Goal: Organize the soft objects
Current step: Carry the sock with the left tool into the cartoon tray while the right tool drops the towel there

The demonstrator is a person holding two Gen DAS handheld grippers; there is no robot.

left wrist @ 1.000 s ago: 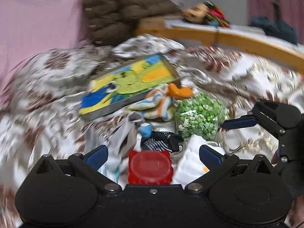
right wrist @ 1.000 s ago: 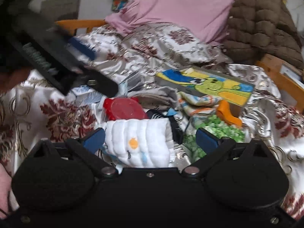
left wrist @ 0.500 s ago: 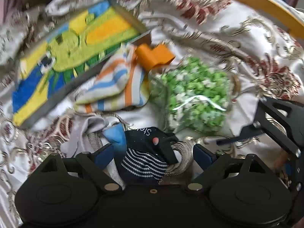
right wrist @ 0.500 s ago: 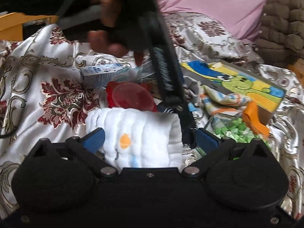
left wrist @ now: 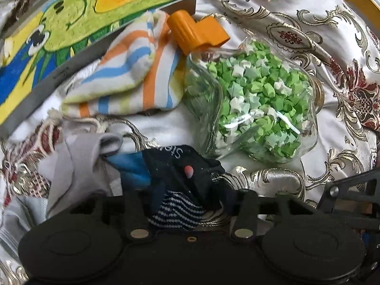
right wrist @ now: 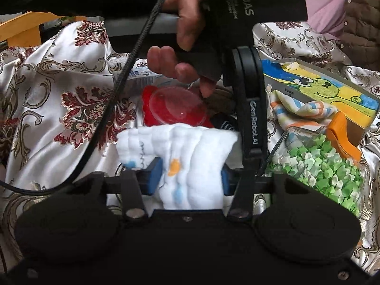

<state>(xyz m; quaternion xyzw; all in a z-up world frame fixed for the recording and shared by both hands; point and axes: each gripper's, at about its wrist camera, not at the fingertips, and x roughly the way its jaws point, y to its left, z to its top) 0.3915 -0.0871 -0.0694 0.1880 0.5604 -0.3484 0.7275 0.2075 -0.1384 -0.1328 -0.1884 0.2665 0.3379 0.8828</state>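
On the floral satin bedspread [left wrist: 273, 23], we see the left gripper [left wrist: 190, 197] just closed on the dark navy striped sock [left wrist: 180, 185]. Only the right view shows the right gripper [right wrist: 187, 173] just clamped on the white quilted cloth [right wrist: 180, 147], plus "GenRobot.AI" and "DAS" lettering.

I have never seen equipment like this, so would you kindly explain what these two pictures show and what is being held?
A person holds a hand-held gripper in each hand; each carries a camera looking along its fingers. One picture is from the left gripper, whose jaws have just been closing on a dark sock. The other is from the right gripper, closing on a white quilted cloth; it also shows the person's hand. On the patterned bedspread lie a striped sock, a jar of green paper stars, an orange clip and a drawing.
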